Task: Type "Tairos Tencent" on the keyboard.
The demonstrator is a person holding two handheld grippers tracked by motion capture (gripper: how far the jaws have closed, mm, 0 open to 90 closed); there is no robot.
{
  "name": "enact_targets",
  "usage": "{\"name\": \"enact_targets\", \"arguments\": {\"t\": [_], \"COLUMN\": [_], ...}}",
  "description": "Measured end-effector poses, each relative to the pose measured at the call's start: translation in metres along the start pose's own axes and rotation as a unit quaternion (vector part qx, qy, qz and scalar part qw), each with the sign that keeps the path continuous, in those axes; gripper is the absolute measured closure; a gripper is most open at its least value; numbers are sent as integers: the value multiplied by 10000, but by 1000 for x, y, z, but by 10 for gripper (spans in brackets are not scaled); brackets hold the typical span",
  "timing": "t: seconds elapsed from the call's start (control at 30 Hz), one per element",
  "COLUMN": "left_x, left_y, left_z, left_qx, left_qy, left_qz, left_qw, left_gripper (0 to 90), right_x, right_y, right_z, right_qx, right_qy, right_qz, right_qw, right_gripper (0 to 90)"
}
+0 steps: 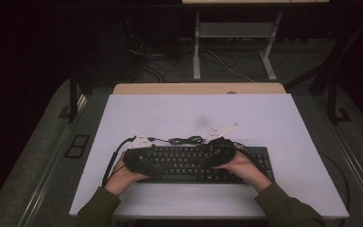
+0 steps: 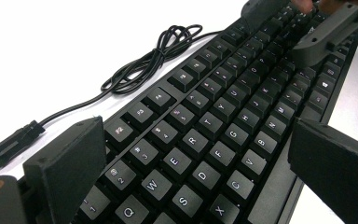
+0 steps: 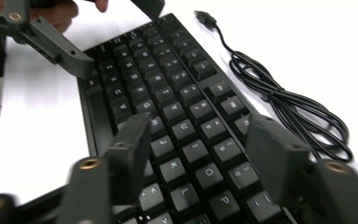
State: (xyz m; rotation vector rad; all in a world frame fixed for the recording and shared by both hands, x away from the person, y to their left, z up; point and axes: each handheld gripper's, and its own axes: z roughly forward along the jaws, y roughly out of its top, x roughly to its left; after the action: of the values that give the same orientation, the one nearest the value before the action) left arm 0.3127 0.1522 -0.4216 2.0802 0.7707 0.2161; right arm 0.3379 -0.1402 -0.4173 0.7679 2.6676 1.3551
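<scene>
A black keyboard [image 1: 194, 163] [image 2: 214, 121] [image 3: 177, 107] lies flat on the white table top [image 1: 194, 111], near its front edge. Its black cable [image 1: 186, 140] [image 2: 144, 65] [image 3: 284, 102] is bundled loosely behind it, the USB plug [image 2: 14, 140] [image 3: 205, 17] lying free. My left gripper [image 1: 151, 160] [image 2: 200, 172] hovers low over the keyboard's left end, its jaws wide apart above the keys. Over the right end, my right gripper [image 1: 215, 155] [image 3: 200, 154] stands open too, with nothing pinched. The two grippers point toward each other along the keyboard.
A faint dark smudge [image 1: 201, 122] marks the white top behind the cable. A wooden desk edge [image 1: 198, 88] shows beyond the white top. A second table's legs [image 1: 196, 47] and floor cables [image 1: 156, 66] stand farther back.
</scene>
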Motion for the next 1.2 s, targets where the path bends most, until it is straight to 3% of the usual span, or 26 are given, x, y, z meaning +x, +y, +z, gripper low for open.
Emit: {"name": "enact_targets", "arguments": {"t": [0.13,0.83,1.03,1.2], "left_x": [0,5,10,13], "left_y": [0,-4,-7,-8], "left_z": [0,-6,-9,-8], "left_qx": [5,-75,-73,-42], "left_qy": [-4,61,46,-120], "left_qz": [4,-63,-118,-151], "left_qw": [10000,9999,9999,9998], "left_gripper": [39,81,169,320], "right_x": [0,-5,-6,-6], "right_y": [-2,-3,-3,-3], "right_z": [-2,-11,-12,-12], "right_qx": [-6,-132,-149,-156], "right_qy": [-207,-254,-283,-285], "right_qz": [-7,41,76,74], "right_qw": [9998,9996,9995,9994], "right_gripper": [297,269,269,267]}}
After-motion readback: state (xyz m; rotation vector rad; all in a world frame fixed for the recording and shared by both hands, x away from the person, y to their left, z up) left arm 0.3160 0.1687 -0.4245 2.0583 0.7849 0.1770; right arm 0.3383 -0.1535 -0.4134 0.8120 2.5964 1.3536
